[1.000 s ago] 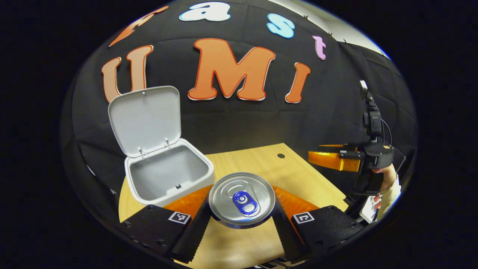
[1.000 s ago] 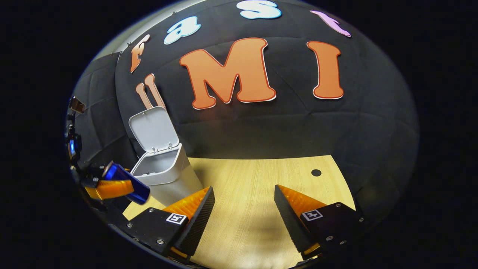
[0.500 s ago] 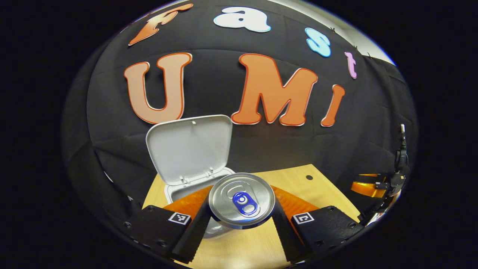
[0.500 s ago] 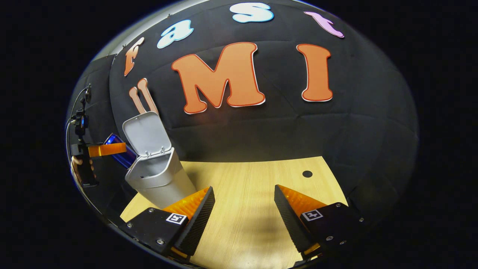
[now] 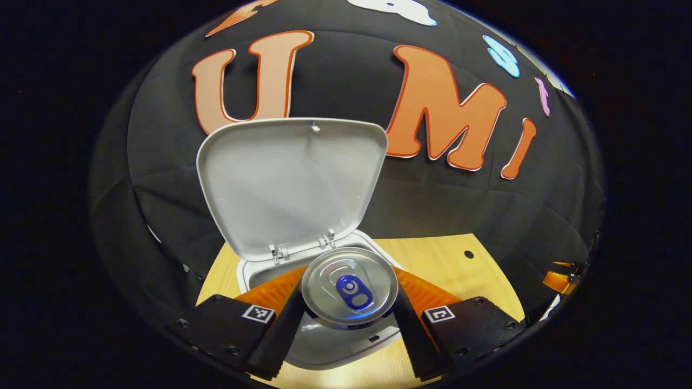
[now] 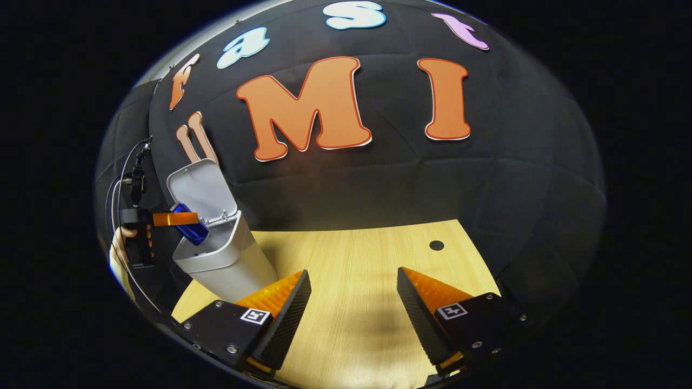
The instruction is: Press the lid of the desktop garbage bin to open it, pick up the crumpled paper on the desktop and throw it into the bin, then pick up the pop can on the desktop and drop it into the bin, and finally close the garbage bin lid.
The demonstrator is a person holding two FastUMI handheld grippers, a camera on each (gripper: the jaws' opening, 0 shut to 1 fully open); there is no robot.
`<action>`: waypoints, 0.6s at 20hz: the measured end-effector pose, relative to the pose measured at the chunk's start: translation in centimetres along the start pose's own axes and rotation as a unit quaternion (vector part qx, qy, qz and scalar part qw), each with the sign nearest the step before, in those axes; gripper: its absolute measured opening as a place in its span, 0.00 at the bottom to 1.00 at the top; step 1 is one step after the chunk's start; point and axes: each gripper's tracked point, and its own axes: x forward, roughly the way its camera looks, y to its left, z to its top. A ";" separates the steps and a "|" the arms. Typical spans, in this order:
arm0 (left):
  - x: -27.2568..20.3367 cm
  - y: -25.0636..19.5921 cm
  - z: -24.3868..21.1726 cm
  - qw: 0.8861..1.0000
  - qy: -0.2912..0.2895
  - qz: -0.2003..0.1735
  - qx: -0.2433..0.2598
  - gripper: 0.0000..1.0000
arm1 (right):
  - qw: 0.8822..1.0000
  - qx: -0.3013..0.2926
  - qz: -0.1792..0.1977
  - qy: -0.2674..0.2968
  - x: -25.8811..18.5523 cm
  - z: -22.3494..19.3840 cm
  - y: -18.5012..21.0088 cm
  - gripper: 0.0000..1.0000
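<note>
Between left gripper [image 5: 348, 346] fingers, pop can [image 5: 350, 287], above open bin [image 5: 254, 273]

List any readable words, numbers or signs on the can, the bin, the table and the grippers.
Can: nothing readable on its top; its side is too small to read in the right gripper view.
Bin and lid: plain, no text.
Table: none.
Left gripper and right gripper: square black-and-white markers on the fingers, patterns rather than words.

Shiny brushed-metal pop can [image 5: 350, 287], smooth matt plastic bin [image 6: 221, 259], pale wood-grain desktop [image 6: 357, 259].
</note>
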 end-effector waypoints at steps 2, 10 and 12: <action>0.6 1.1 -0.1 1.000 -0.003 0.018 0.017 0.86 | 1.000 0.006 -0.004 0.003 0.1 -0.2 -0.2 0.96; 0.3 0.2 0.1 1.000 -0.014 0.001 0.004 0.90 | 1.000 0.006 -0.003 0.012 0.8 -0.6 0.5 0.96; -0.2 0.1 0.6 1.000 -0.024 0.003 0.008 0.90 | 1.000 0.005 0.000 0.014 0.8 -0.7 0.8 0.96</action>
